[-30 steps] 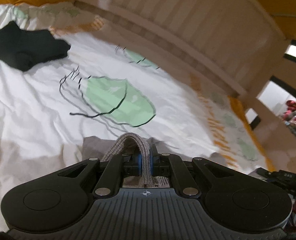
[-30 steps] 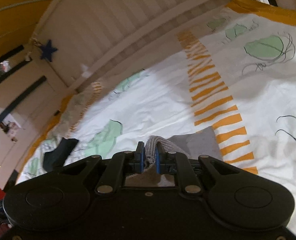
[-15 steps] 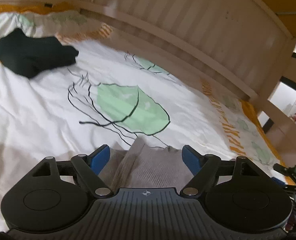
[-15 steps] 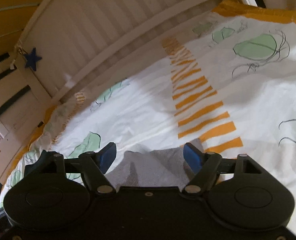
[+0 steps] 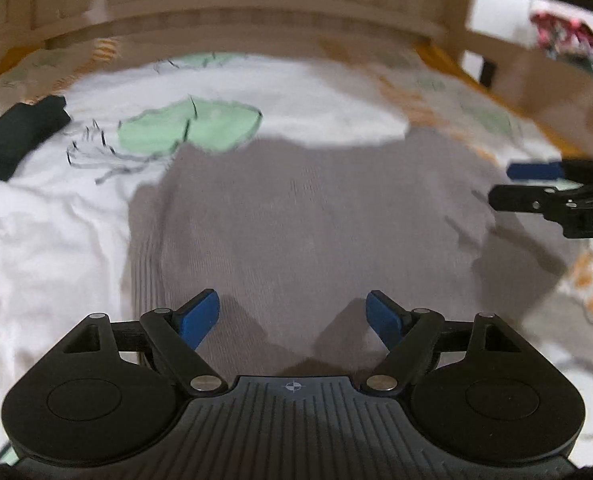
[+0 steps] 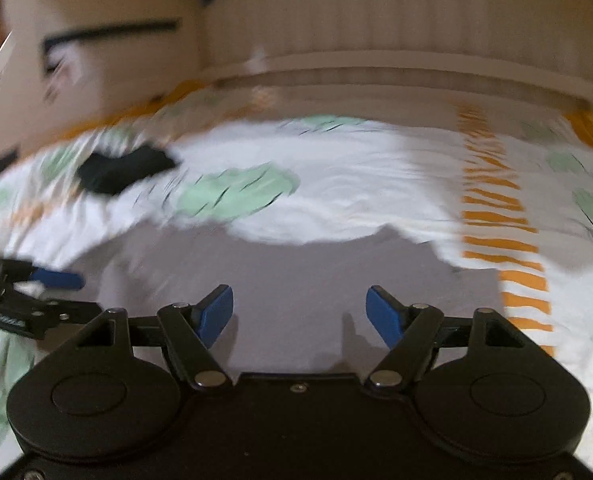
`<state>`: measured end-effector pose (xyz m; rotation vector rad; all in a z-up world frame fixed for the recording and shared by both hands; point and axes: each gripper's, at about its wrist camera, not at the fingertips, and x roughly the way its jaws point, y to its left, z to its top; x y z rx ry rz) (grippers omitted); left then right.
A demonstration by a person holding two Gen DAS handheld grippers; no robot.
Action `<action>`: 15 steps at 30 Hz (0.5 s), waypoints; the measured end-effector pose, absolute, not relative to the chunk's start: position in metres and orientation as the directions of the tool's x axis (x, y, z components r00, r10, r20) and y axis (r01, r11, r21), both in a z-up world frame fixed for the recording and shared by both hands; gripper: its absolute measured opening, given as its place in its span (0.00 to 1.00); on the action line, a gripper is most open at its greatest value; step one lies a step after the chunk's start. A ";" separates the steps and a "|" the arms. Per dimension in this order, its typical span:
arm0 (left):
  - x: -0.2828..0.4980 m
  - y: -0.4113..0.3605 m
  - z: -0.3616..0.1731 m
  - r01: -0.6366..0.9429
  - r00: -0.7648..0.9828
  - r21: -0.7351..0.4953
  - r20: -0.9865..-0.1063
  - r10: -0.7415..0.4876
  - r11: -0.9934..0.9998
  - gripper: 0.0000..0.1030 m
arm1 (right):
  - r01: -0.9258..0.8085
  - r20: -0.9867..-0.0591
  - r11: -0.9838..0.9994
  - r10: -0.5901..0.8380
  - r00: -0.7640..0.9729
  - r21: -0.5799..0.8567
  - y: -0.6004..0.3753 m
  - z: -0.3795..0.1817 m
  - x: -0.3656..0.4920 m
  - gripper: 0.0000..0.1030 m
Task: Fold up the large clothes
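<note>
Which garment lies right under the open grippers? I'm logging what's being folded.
The grey knit garment, spread flat beneath both; the black garment lies bunched far off.

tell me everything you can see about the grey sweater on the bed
The grey sweater is a taupe-grey knit that looks soft, with a ribbed band along its left edge in the left wrist view. It lies spread fairly flat on the white patterned bedsheet, covering part of a green print, its far edge slightly wavy. Neither the left hand-held gripper nor the right hand-held gripper grips it; both are open above it. The black garment lies apart from it.
</note>
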<state>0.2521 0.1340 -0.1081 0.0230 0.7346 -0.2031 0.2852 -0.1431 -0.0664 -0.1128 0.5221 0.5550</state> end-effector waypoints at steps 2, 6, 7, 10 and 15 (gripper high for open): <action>0.245 0.133 -0.115 0.218 0.697 -0.026 -0.696 -0.174 0.976 0.78 | -0.562 -0.515 0.827 0.471 0.716 -0.024 -0.132 -0.074 0.271 0.74; 0.234 0.145 -0.121 0.219 0.697 -0.073 -0.686 -0.209 0.973 0.78 | -0.574 -0.591 0.808 0.401 0.700 -0.132 -0.120 -0.097 0.257 0.74; 0.234 0.148 -0.122 0.214 0.698 -0.089 -0.683 -0.216 0.973 0.78 | -0.572 -0.596 0.803 0.381 0.707 -0.166 -0.119 -0.103 0.256 0.76; 0.234 0.146 -0.123 0.214 0.704 -0.091 -0.676 -0.218 0.973 0.80 | -0.544 -0.586 0.827 0.372 0.720 -0.144 -0.125 -0.105 0.259 0.84; 0.229 0.145 -0.124 0.214 0.726 -0.106 -0.648 -0.230 0.971 0.83 | -0.540 -0.528 0.829 0.395 0.752 -0.149 -0.123 -0.089 0.243 0.84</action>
